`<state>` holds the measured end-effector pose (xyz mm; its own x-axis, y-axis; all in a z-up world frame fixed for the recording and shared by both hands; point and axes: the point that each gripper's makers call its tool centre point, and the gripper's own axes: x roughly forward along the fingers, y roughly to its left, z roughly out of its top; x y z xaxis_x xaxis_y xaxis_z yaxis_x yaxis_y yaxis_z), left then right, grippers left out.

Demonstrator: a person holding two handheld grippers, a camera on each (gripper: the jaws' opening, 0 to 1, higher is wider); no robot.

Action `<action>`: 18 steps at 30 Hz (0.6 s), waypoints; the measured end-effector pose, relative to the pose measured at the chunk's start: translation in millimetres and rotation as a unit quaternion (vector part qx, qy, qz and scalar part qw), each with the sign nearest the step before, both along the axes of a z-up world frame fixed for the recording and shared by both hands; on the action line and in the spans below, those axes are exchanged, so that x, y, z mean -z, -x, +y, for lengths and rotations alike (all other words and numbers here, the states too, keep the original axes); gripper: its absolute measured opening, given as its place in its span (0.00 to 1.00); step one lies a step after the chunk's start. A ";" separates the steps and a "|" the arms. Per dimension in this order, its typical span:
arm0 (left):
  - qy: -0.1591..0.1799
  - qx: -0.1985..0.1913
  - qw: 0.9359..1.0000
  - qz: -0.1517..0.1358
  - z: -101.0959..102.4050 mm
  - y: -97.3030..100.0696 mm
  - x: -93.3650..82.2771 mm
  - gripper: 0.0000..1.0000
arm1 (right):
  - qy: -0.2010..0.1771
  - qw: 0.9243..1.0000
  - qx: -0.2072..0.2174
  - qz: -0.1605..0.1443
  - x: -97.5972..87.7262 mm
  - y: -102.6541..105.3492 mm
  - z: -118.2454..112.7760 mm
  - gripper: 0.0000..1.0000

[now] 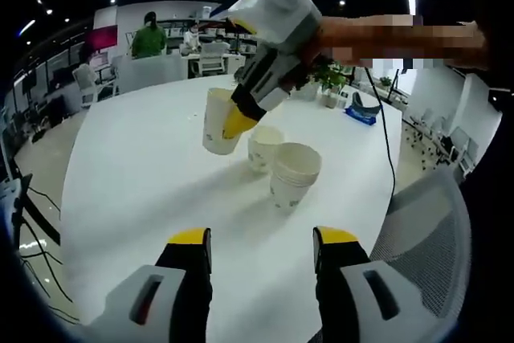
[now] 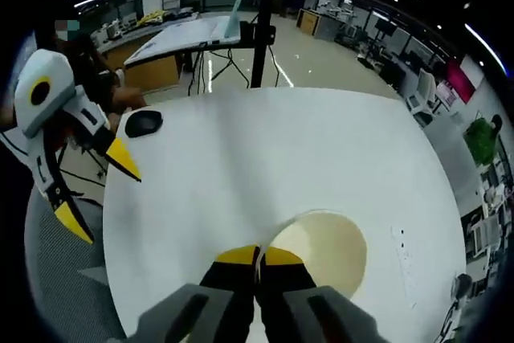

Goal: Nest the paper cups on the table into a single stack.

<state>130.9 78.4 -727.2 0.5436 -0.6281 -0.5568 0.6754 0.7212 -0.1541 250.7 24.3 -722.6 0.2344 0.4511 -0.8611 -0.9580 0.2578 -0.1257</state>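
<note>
Right gripper (image 1: 233, 122) pinches one paper cup (image 1: 215, 122) aloft beside the cup stack (image 1: 294, 174); left gripper (image 1: 261, 248) gapes, holding nothing.

The table (image 1: 144, 166) has a smooth white top with a soft sheen. The paper cups (image 1: 295, 173) look matt and cream-white with faint print. Both grippers wear glossy yellow plastic tips on grey and black bodies, seen on the left gripper (image 1: 261, 247). The chair back (image 1: 426, 230) is grey woven mesh.
</note>
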 end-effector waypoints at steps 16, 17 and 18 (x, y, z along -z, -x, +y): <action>-0.008 0.016 1.000 -0.004 -6.9 0.7 -0.7 0.50 | -0.004 0.999 0.011 -0.034 -37.3 32.2 -34.3 0.00; -0.008 0.017 1.000 -0.005 -7.1 0.5 -0.9 0.50 | -0.003 0.999 0.011 -0.035 -40.2 34.7 -36.4 0.00; -0.007 0.018 1.000 -0.005 -7.5 0.4 -1.3 0.50 | -0.003 0.999 0.011 -0.036 -41.2 36.4 -38.3 0.00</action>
<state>130.5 70.9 -725.8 0.5272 -0.6385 -0.5607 0.7018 0.6992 -0.1365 214.2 -14.1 -681.4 0.3056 0.4502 -0.8390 -0.9407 0.2789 -0.1930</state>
